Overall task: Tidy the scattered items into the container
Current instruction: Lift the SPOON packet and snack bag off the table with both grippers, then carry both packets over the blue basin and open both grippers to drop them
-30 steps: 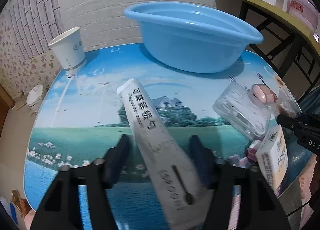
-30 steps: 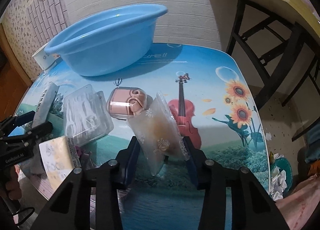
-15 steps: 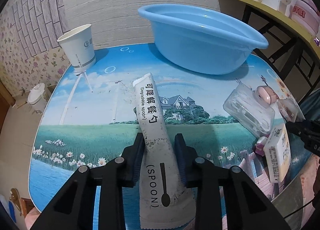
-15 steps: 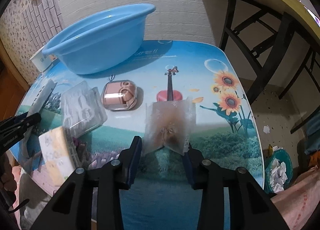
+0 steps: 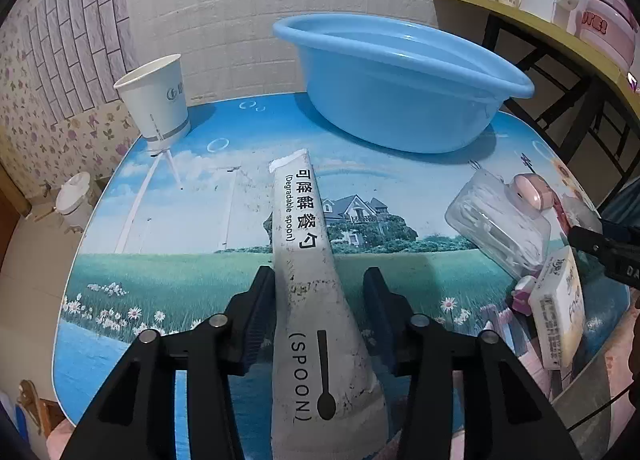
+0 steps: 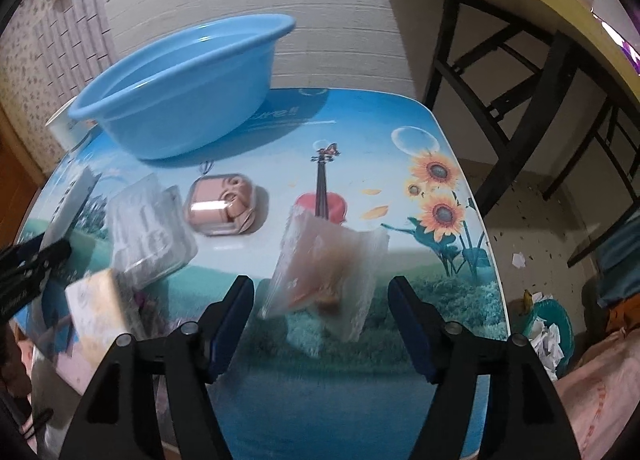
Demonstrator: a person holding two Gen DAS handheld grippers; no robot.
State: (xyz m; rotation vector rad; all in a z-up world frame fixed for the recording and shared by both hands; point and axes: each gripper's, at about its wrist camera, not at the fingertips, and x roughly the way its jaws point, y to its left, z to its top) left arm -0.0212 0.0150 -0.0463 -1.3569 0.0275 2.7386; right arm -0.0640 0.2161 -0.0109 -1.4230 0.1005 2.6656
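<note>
Left wrist: left gripper (image 5: 320, 292) opening around spoon packet (image 5: 308, 260); right gripper (image 6: 322, 302) opening, blurred pouch (image 6: 324, 260) between

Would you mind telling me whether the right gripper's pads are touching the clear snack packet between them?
Apart. The right wrist view shows the right gripper opening, table visible between each pad and the clear snack packet.

Right wrist view: clear pouch (image 6: 326, 272) smeared by motion blur, its brownish contents unreadable, possibly a snack; paper cup (image 6: 64, 125) largely hidden behind the blue basin (image 6: 180, 95). Left wrist view: spoon packet (image 5: 316, 300) cut off by the lower edge.
</note>
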